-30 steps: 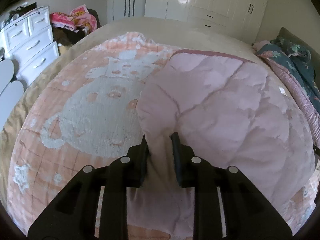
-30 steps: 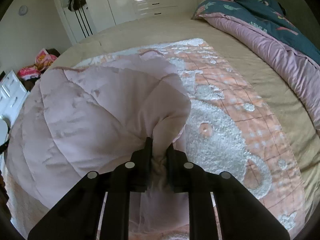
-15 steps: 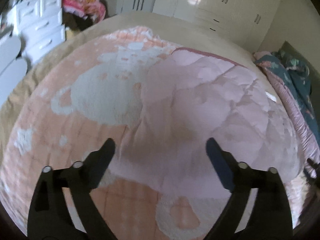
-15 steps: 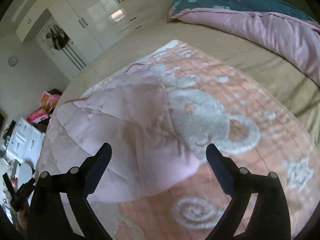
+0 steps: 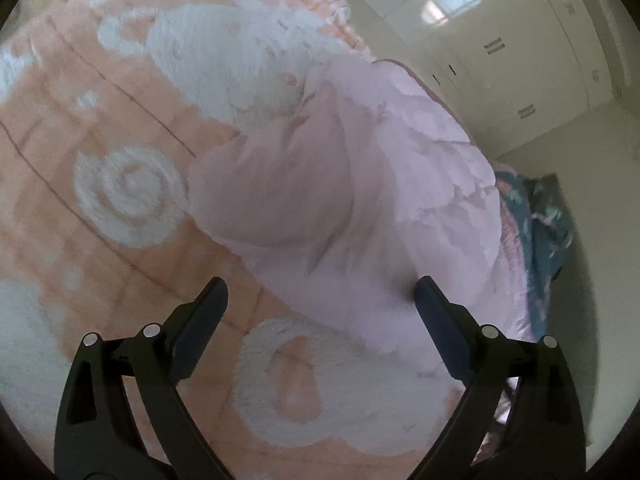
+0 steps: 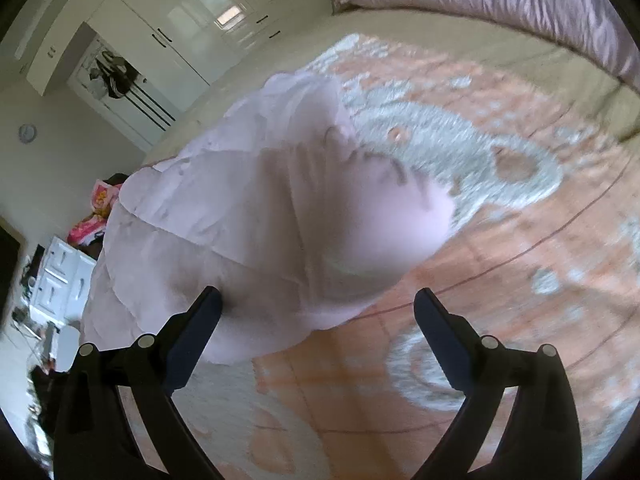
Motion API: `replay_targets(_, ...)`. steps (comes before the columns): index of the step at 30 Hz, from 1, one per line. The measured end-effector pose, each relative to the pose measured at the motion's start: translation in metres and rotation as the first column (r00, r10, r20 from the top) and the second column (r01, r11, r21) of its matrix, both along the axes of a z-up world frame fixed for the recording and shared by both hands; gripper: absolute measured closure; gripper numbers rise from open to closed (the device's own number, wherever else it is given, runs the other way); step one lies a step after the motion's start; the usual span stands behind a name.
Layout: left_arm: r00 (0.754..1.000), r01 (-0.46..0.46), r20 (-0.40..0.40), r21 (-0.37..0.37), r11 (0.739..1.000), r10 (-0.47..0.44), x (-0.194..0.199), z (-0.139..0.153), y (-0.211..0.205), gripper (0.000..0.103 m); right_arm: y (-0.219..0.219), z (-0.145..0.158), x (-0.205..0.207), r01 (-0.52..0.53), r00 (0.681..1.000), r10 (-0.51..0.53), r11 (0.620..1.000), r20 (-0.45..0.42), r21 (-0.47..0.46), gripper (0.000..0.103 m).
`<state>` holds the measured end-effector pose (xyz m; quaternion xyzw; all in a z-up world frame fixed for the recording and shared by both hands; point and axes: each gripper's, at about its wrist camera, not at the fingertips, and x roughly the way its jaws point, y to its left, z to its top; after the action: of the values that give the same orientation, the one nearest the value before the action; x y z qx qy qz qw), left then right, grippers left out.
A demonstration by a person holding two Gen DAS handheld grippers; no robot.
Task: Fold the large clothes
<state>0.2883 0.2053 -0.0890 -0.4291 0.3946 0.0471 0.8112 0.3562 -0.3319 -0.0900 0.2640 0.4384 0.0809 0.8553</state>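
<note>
Lying folded over on a peach blanket [image 5: 100, 208], lower left to centre of each view: one pale pink garment [image 5: 360, 184], flap laid across itself to halve its width. Left gripper [image 5: 320, 300]: jaws just opened, wide apart, nothing between them. Right gripper [image 6: 318, 308]: likewise just opened and empty, apparently so the cloth settles flat.

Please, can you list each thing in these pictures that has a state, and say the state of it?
left gripper: open, holding nothing
right gripper: open, holding nothing
pink padded garment: released, lying bunched on the blanket
orange blanket: spread flat
wardrobe doors: closed
</note>
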Motion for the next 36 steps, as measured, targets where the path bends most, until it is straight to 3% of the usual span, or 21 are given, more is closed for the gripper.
replay_targets(7, 0.998, -0.071, -0.006, -0.06, 0.996, 0.07, 0.031, -0.013, 0.007, 0.009, 0.003, -0.009, 0.023, 0.05, 0.999, -0.049, 0.996, -0.01, 0.076, 0.004)
replay_targets(14, 0.995, -0.097, 0.006, -0.019, 0.995, 0.097, 0.05, -0.025, 0.003, 0.008, 0.0, -0.031, 0.045, 0.123, 0.992, -0.122, 0.977, -0.018, 0.175, 0.004)
replay_targets(19, 0.994, -0.103, 0.031, 0.022, 0.994, 0.102, 0.054, -0.025, 0.002, 0.009, 0.006, -0.034, 0.052, 0.123, 0.991, -0.131, 0.978, 0.039, 0.167, 0.004)
replay_targets(21, 0.995, -0.092, 0.045, 0.055, 0.994, 0.09, 0.056, -0.022, 0.0, 0.022, 0.007, -0.033, 0.053, 0.105, 0.992, -0.116, 0.98, 0.058, 0.167, 0.006)
replay_targets(22, 0.995, -0.081, 0.057, 0.076, 0.994, 0.076, 0.057, -0.018, -0.002, 0.026, 0.008, -0.031, 0.053, 0.086, 0.992, -0.1, 0.982, 0.075, 0.17, 0.016)
replay_targets(23, 0.996, -0.069, 0.07, 0.092, 0.993, 0.063, 0.056, -0.015, -0.004, 0.037, 0.009, -0.028, 0.053, 0.065, 0.992, -0.081, 0.983, 0.094, 0.169, 0.022)
replay_targets(24, 0.995, -0.057, 0.083, 0.111, 0.992, 0.048, 0.057, -0.011, -0.006, 0.048, 0.011, -0.025, 0.053, 0.052, 0.992, -0.07, 0.987, 0.107, 0.155, 0.032)
replay_targets(25, 0.995, -0.045, 0.095, 0.138, 0.989, 0.032, 0.056, -0.005, -0.009, 0.052, 0.015, -0.018, 0.052, 0.028, 0.99, -0.044, 0.992, 0.133, 0.125, 0.044)
replay_targets(28, 0.993, -0.011, 0.121, 0.199, 0.98, -0.014, 0.058, 0.014, -0.016, 0.065, 0.027, 0.003, 0.05, -0.033, 0.982, 0.028, 0.999, 0.185, 0.024, 0.064)
replay_targets(31, 0.989, 0.016, 0.141, 0.261, 0.965, -0.055, 0.055, 0.037, -0.021, 0.072, 0.044, 0.029, 0.047, -0.095, 0.966, 0.116, 0.99, 0.232, -0.1, 0.07)
replay_targets(36, 0.981, 0.029, 0.169, 0.353, 0.935, -0.094, 0.045, 0.082, -0.035, 0.075, 0.082, 0.082, 0.029, -0.19, 0.908, 0.284, 0.934, 0.307, -0.303, 0.073)
